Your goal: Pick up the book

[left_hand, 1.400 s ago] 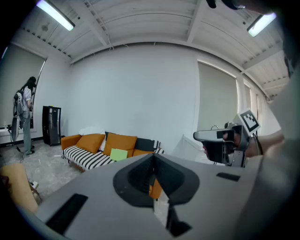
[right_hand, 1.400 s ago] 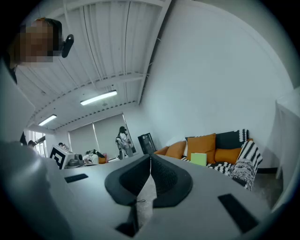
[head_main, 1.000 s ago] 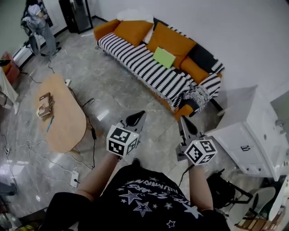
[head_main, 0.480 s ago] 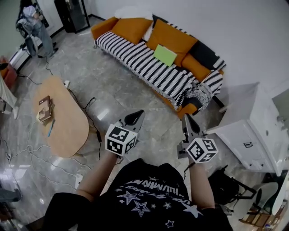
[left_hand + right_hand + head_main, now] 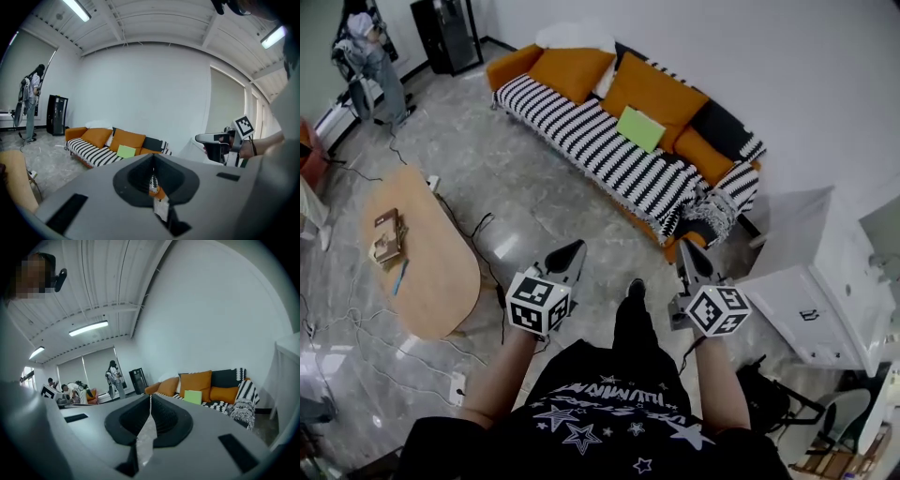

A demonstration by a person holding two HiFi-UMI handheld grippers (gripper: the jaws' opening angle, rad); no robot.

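Note:
A flat green book (image 5: 640, 128) lies on the seat of the striped sofa (image 5: 572, 122), leaning toward the orange cushions. It also shows far off in the left gripper view as the book (image 5: 126, 151), and in the right gripper view as the book (image 5: 192, 397). My left gripper (image 5: 570, 253) and right gripper (image 5: 687, 255) hover side by side over the grey floor, well short of the sofa. Both point toward it. The left gripper (image 5: 153, 158) and the right gripper (image 5: 150, 397) are shut with nothing held.
An oval wooden table (image 5: 431, 272) with a small stack of things (image 5: 386, 236) stands at the left, with cables (image 5: 478, 225) trailing on the floor beside it. A white cabinet (image 5: 825, 281) is at the right. People (image 5: 370, 47) stand at the far left. My own foot (image 5: 635, 289) is between the grippers.
The whole view has shifted toward the sofa. Both grippers moved along with it, still shut, and a leg has stepped forward between them.

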